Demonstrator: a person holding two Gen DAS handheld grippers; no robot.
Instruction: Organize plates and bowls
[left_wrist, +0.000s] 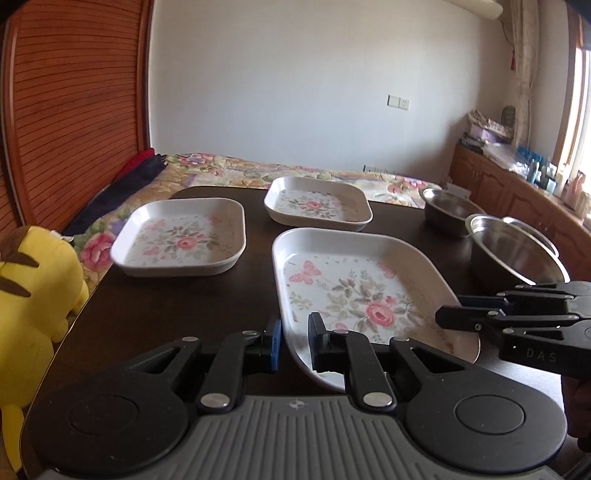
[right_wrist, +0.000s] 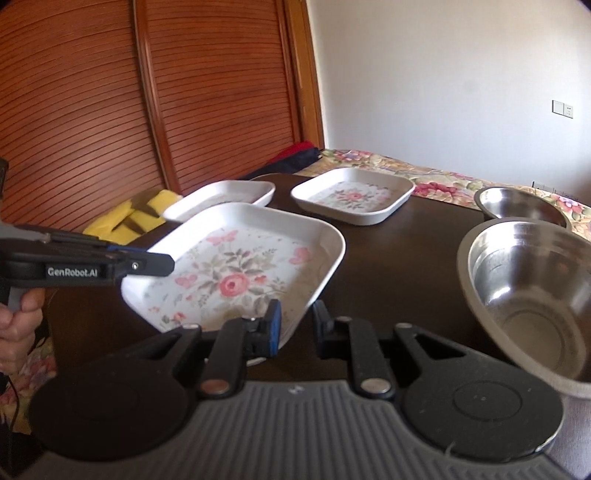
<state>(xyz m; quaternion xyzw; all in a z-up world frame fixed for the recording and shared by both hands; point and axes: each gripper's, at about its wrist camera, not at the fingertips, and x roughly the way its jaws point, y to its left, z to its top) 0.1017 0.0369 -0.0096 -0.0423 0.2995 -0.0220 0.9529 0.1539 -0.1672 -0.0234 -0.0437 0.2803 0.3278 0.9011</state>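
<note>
A white square plate with a rose print (left_wrist: 369, 288) (right_wrist: 240, 266) lies nearest on the dark table (left_wrist: 166, 314). My left gripper (left_wrist: 295, 339) is shut on its near left rim, one finger inside and one outside. From the right wrist view, the left gripper (right_wrist: 168, 264) shows side-on at that edge. My right gripper (right_wrist: 297, 325) is shut on the plate's near right corner, and the left wrist view shows it (left_wrist: 441, 317) at the right rim. Two matching plates (left_wrist: 181, 236) (left_wrist: 317, 201) sit further back. Two steel bowls (left_wrist: 517, 254) (left_wrist: 448, 212) stand on the right.
A yellow plush toy (left_wrist: 33, 288) leans at the table's left edge. A flowered bed (left_wrist: 258, 170) runs behind the table, with a wooden slatted wardrobe (right_wrist: 184, 92) beyond. A person's hand (right_wrist: 18, 325) holds the left gripper's handle.
</note>
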